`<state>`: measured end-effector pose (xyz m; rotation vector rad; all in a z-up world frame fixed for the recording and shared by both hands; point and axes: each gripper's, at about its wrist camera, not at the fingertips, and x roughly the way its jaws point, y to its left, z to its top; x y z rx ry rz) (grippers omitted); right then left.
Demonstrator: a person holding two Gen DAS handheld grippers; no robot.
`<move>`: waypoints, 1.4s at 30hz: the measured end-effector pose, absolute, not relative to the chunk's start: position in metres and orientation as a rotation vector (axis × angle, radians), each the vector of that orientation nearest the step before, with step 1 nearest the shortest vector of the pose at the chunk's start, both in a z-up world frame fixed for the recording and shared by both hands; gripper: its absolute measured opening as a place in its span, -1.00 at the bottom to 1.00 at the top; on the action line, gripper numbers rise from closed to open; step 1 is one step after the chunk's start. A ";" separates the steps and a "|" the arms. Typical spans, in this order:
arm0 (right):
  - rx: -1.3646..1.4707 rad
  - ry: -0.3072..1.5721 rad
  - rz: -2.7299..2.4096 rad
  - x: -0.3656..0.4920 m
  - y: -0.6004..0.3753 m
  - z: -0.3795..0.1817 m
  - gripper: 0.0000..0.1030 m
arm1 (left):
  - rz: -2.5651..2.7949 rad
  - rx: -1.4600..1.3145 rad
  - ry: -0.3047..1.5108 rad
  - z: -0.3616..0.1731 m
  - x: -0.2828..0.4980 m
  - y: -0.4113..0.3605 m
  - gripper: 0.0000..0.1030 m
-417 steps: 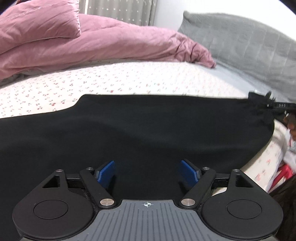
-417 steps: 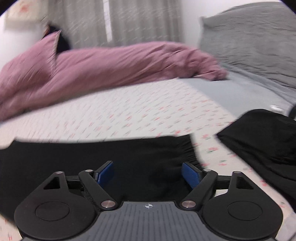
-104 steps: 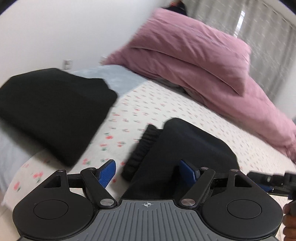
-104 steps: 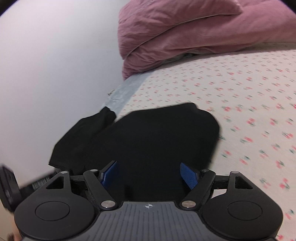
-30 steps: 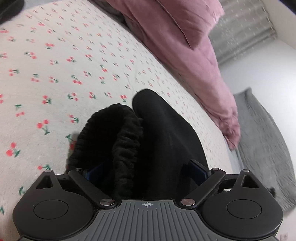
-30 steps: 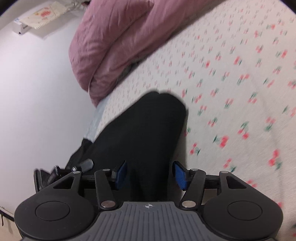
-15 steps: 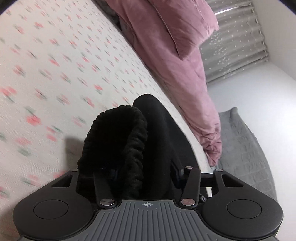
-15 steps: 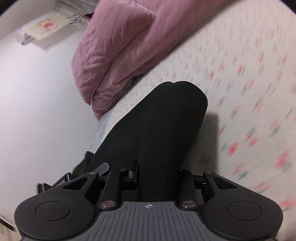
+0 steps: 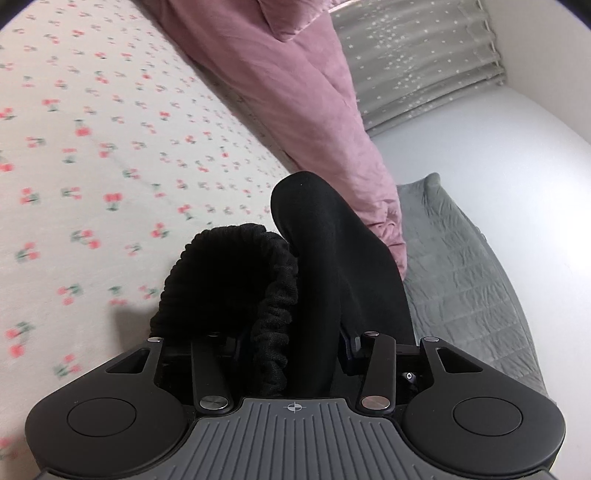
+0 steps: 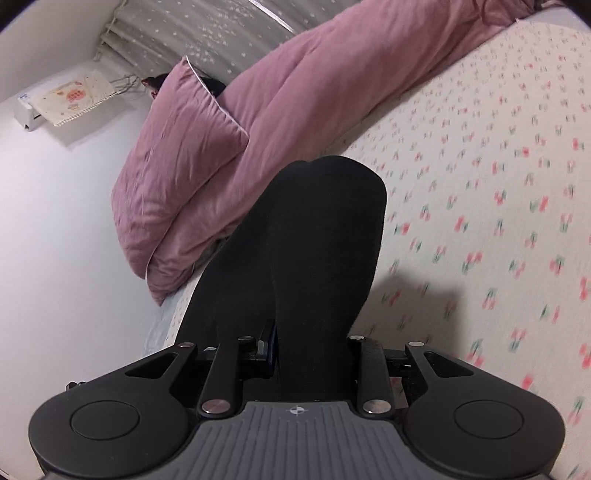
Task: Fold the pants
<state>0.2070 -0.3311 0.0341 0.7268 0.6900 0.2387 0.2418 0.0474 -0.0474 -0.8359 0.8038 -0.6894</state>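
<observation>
the left gripper point(image 9: 291, 343) has its jaws closing on the black pants point(image 9: 325, 266), and the folded cloth is between them, pressed from both sides. in the left wrist view the pants rise from the jaws in the lower centre of the frame up to the middle. the ribbed waistband point(image 9: 273, 321) curls on the left side of the bundle, and the smooth folded part stands to the right of it.

the right gripper point(image 10: 312, 350) holds the same pants point(image 10: 310, 240) with its jaws closed on the cloth. in the right wrist view the bundle fills the centre of the frame, from the jaws up to a rounded fold near the middle. a shadow falls on the bed sheet point(image 10: 480, 184) just right of the bundle, so the cloth seems lifted above the bed.

the sheet is white with small cherries point(image 9: 92, 147) and takes the left part of the left wrist view. a pink duvet point(image 9: 288, 74) lies along the upper centre there, and a grey quilt point(image 9: 461, 277) is at the right. in the right wrist view a pink pillow point(image 10: 177, 147) leans at the upper left, with a grey curtain point(image 10: 207, 29) behind it.
</observation>
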 end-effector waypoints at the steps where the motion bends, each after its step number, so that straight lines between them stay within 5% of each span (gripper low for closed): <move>1: 0.718 0.680 0.244 0.209 -0.336 0.031 -0.43 | -0.690 -0.834 0.793 -0.049 0.246 0.044 -0.18; 10: 0.726 0.712 0.058 0.239 -0.374 -0.014 0.01 | -0.561 -0.708 0.814 -0.060 0.266 0.031 -0.02; 13: 0.702 0.681 0.083 0.228 -0.377 0.002 0.18 | -0.492 -0.590 0.768 -0.042 0.253 0.038 0.41; 24: 0.446 0.801 0.125 0.173 -0.349 0.027 0.27 | -0.619 -0.439 0.856 -0.002 0.186 0.057 0.41; 29: 0.415 0.825 0.154 0.162 -0.340 0.023 0.29 | -0.659 -0.400 0.954 -0.017 0.170 0.041 0.28; 30: 0.407 0.831 0.150 0.162 -0.338 0.022 0.29 | -0.650 -0.388 0.958 -0.020 0.168 0.038 0.14; 31: 0.400 0.839 0.146 0.163 -0.336 0.021 0.30 | -0.645 -0.385 0.959 -0.022 0.165 0.037 -0.21; 34: 0.389 0.862 0.139 0.162 -0.334 0.017 0.29 | -0.649 -0.387 0.927 -0.020 0.157 0.036 -0.64; 42: 0.351 0.876 0.172 0.150 -0.337 0.013 0.29 | -0.678 -0.324 0.857 -0.009 0.141 0.050 -0.72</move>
